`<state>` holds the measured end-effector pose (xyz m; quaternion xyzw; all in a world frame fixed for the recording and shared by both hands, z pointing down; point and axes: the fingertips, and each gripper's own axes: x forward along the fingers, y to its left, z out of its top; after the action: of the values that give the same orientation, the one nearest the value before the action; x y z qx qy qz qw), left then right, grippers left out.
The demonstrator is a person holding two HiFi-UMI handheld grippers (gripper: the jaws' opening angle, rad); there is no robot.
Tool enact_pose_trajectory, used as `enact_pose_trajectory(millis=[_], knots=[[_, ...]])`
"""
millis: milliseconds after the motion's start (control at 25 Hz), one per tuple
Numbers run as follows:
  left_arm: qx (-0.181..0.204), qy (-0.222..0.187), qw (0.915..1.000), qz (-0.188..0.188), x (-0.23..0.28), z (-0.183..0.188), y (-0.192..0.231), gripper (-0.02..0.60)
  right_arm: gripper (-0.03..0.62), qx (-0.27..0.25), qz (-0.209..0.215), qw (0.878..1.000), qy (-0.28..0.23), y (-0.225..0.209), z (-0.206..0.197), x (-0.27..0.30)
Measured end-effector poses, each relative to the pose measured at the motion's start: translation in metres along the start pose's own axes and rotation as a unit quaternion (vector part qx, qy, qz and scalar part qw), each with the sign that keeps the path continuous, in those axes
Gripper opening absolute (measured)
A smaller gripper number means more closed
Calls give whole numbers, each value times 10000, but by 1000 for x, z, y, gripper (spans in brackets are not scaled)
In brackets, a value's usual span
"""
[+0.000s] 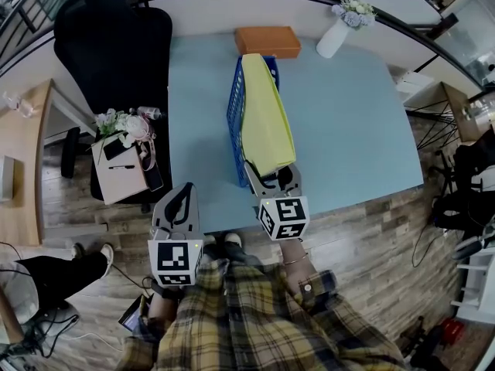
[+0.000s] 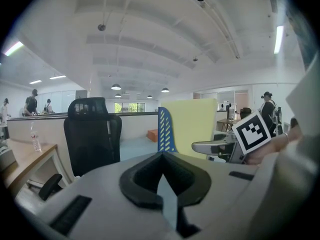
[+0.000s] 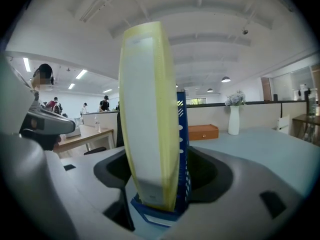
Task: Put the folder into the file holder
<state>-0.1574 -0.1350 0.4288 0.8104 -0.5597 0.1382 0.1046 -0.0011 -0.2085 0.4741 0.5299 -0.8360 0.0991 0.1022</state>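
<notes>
My right gripper (image 1: 272,175) has its fingers (image 3: 250,194) wide apart. The yellow folder (image 1: 265,118) stands up between them. I see a dark gap on each side of it, so they are not pinching it. The folder sits in the blue file holder (image 1: 235,118) on the light blue table (image 1: 348,114). The near end of the holder is between these fingers too.

My left gripper (image 1: 188,188) is off to the left of the right fingers, apart from the holder. Its fingers (image 2: 90,194) are together, with nothing in them.

Far past the right fingers are an orange box (image 1: 267,42) and a white vase (image 1: 332,39). Past the left fingers is a black chair (image 1: 116,45).
</notes>
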Motion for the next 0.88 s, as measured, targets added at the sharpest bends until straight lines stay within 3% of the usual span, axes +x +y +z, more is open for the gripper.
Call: enact_pose_trajectory(millis=[880], knots=[[192, -272, 9994, 6, -39, 16, -34, -8, 299, 79, 427, 9987, -260, 4, 27, -94]])
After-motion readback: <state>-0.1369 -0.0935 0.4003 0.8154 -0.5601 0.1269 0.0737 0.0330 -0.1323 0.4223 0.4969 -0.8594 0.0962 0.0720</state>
